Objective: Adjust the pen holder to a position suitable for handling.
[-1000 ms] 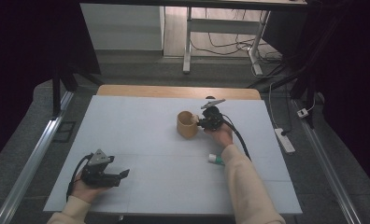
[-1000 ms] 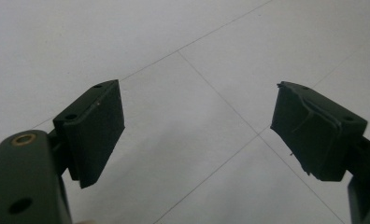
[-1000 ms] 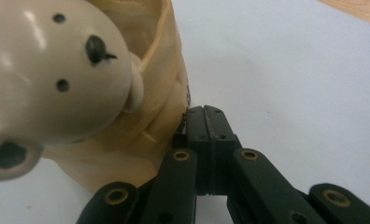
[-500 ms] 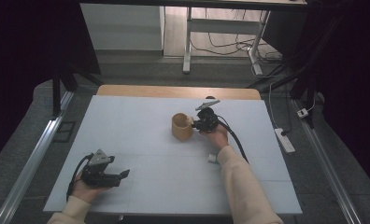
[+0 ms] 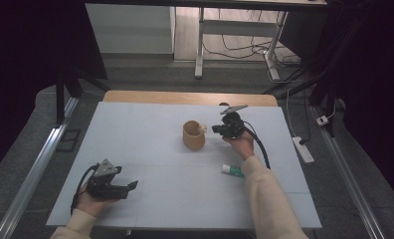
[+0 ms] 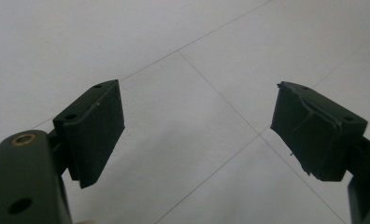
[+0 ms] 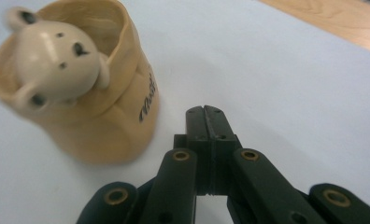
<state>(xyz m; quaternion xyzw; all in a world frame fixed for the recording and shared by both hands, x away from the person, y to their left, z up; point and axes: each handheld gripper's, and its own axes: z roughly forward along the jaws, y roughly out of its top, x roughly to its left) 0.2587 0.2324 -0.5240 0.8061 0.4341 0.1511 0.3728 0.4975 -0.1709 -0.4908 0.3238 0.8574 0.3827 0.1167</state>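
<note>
A tan cup (image 5: 193,135) with a cream bear head (image 5: 202,128) on its rim stands upright at the middle of the white table (image 5: 145,134). In the right gripper view the cup (image 7: 108,121) and its bear head (image 7: 52,51) fill the upper left. My right gripper (image 5: 217,129) sits just right of the cup, and my right gripper (image 7: 205,111) has its jaws shut on nothing, a short gap from the cup's side. My left gripper (image 5: 131,186) rests low at the front left; my left gripper (image 6: 197,121) is open over bare table.
A small white and green tube (image 5: 233,171) lies on the table by the right forearm. A wooden strip (image 5: 185,97) runs along the table's far edge. On the floor to the right lies a power strip (image 5: 303,149), and metal rails flank both sides.
The cup and my right gripper have shifted a little to the left and toward the person. The left gripper has stayed put.
</note>
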